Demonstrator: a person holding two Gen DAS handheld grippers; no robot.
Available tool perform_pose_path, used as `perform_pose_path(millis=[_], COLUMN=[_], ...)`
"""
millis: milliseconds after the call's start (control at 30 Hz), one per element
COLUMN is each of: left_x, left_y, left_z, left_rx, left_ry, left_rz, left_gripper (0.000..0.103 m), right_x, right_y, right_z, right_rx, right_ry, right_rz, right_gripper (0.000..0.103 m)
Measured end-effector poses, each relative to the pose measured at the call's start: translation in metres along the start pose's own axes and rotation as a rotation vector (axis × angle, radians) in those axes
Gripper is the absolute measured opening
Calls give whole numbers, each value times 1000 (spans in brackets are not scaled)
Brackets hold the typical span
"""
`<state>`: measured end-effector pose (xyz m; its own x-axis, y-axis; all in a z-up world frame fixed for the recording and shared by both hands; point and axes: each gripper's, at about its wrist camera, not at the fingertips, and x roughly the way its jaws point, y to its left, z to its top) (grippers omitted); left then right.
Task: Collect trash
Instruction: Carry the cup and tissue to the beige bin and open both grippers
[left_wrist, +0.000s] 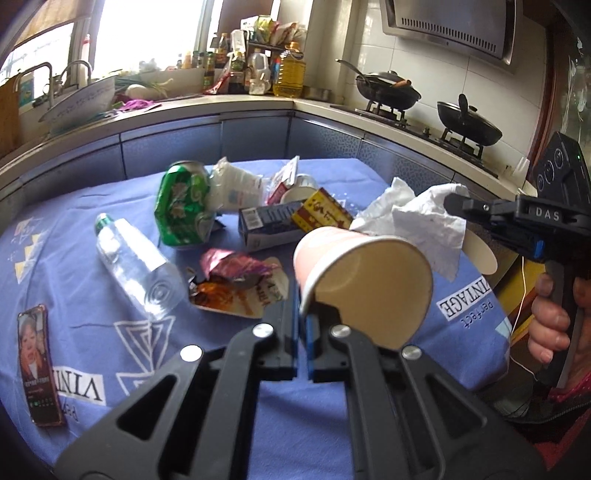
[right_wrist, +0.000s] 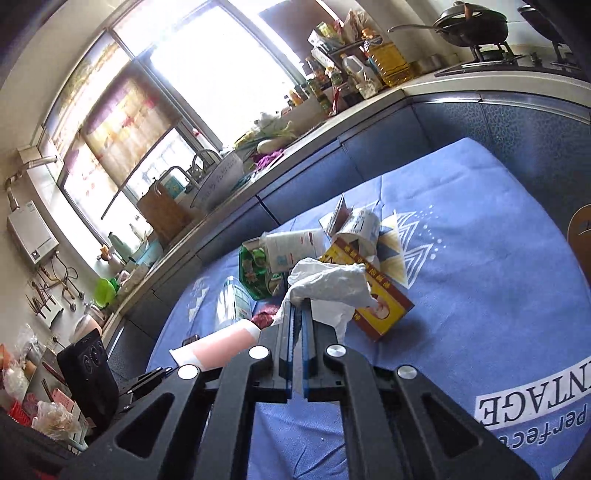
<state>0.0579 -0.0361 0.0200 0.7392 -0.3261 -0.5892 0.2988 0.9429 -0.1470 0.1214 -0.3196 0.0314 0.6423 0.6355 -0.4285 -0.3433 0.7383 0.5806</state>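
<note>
My left gripper (left_wrist: 301, 295) is shut on the rim of a pink paper cup (left_wrist: 364, 280), held tilted above the blue tablecloth (left_wrist: 92, 206), its mouth towards the camera. My right gripper (right_wrist: 298, 306) is shut on a crumpled white tissue (right_wrist: 328, 282); in the left wrist view it (left_wrist: 452, 201) holds the tissue (left_wrist: 424, 221) just behind and right of the cup. The cup also shows in the right wrist view (right_wrist: 221, 345). On the cloth lie a crushed green can (left_wrist: 183, 206), a clear plastic bottle (left_wrist: 136, 262), a torn snack wrapper (left_wrist: 236, 284), small boxes (left_wrist: 269, 225) and a red-yellow box (right_wrist: 373, 299).
A phone (left_wrist: 37, 365) lies at the cloth's left near edge. A kitchen counter (left_wrist: 229, 101) runs behind the table with a sink, bottles and a large oil jug (left_wrist: 290, 70). Two black woks (left_wrist: 469, 122) sit on the stove at the right.
</note>
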Motion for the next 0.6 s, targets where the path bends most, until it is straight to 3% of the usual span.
perform_pose_path(millis=[267, 400, 600], left_x=[40, 77, 152], left_y=[-63, -117, -208], left_z=[59, 88, 112], left_rx=[148, 236, 329], left_ry=[-23, -19, 50], left_rz=[-104, -167, -260], left_gripper=[3, 3, 3], right_x=[-55, -84, -127], right_y=[-52, -91, -171], right_z=[30, 36, 31], right_rx=[25, 33, 105], right_ry=[-160, -229, -302], right_rz=[-129, -247, -399], right_gripper=[4, 4, 4])
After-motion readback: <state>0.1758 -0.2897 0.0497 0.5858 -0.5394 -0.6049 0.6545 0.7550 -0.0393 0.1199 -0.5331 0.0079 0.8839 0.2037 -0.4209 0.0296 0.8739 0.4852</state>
